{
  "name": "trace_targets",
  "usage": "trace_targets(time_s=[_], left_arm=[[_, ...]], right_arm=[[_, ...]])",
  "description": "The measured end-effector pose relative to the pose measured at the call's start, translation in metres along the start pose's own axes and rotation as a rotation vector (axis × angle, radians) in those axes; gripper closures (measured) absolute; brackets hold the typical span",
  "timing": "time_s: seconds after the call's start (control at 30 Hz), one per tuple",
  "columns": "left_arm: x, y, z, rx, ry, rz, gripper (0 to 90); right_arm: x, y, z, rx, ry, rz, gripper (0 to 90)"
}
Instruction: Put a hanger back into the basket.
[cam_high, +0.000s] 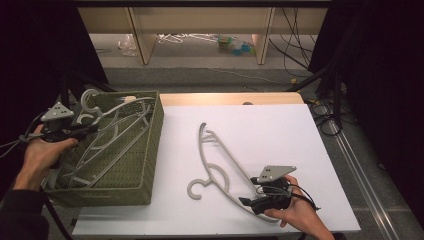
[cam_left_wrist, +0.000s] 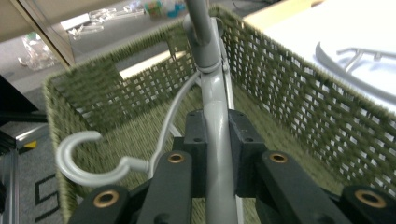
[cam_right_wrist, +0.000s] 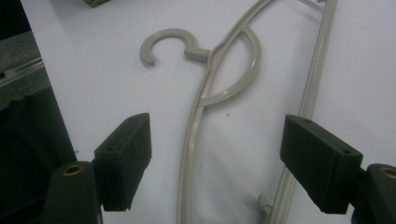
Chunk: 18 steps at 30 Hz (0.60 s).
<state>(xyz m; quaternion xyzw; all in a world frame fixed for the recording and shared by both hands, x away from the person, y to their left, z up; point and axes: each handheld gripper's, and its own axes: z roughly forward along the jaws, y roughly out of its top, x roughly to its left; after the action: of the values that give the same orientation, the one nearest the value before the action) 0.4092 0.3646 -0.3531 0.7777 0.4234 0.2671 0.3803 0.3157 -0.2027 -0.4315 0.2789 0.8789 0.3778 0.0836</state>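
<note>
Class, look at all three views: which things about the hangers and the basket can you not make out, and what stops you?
- High view: how many grey plastic hangers lie overlapped in the green woven basket.
- Left gripper view: the gripped hanger's lower end, behind the left gripper.
- Right gripper view: the beige plastic hanger, cut off by the edges.

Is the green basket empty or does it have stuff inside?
Not empty. The green basket has grey hangers lying inside, and the left tool is shut on one more hanger over it.
</note>
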Motion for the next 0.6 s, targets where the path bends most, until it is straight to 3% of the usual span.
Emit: trace_targets(time_s=[0.1, 0.13, 0.2, 0.23, 0.33, 0.37, 0.43, 0.5, 0.53, 0.57, 0.6], left_arm=[[0.001, -0.005, 0.004, 0.024, -0.011, 0.012, 79.0], [0.003, -0.006, 0.005, 0.059, -0.015, 0.047, 79.0], [0.001, -0.008, 0.010, 0.071, -0.022, 0.043, 78.9], [0.001, -0.009, 0.014, 0.081, -0.026, 0.059, 78.9], [-0.001, -0.011, 0.020, 0.088, -0.034, 0.046, 78.8], [-0.004, -0.013, 0.023, 0.072, -0.029, 0.010, 78.9], [-0.001, -0.017, 0.028, 0.099, -0.033, 0.035, 78.9], [0.001, -0.022, 0.033, 0.124, -0.041, 0.029, 78.9], [0.001, -0.025, 0.036, 0.131, -0.042, 0.016, 78.8], [0.001, -0.027, 0.037, 0.179, -0.040, 0.034, 78.8], [0.001, -0.029, 0.038, 0.182, -0.042, 0.021, 78.8]], right_arm=[[0.000, -0.001, 0.001, -0.010, -0.008, 0.000, 26.0], [-0.001, 0.000, 0.000, 0.000, -0.001, -0.004, 26.0], [0.000, 0.000, 0.000, 0.003, 0.003, 0.002, 26.0], [0.000, -0.001, 0.002, -0.013, -0.010, 0.001, 26.0], [0.001, 0.000, 0.001, -0.007, -0.005, 0.006, 26.1], [0.000, 0.000, 0.001, 0.005, -0.001, -0.004, 26.0], [0.000, 0.000, 0.000, 0.005, -0.001, -0.003, 26.0], [0.000, -0.001, 0.002, -0.014, -0.010, -0.005, 26.1], [0.000, 0.000, 0.001, 0.001, -0.002, -0.008, 26.0], [0.000, 0.000, 0.001, 0.003, -0.002, -0.003, 26.0], [0.000, 0.000, 0.000, 0.009, 0.004, 0.002, 26.0]])
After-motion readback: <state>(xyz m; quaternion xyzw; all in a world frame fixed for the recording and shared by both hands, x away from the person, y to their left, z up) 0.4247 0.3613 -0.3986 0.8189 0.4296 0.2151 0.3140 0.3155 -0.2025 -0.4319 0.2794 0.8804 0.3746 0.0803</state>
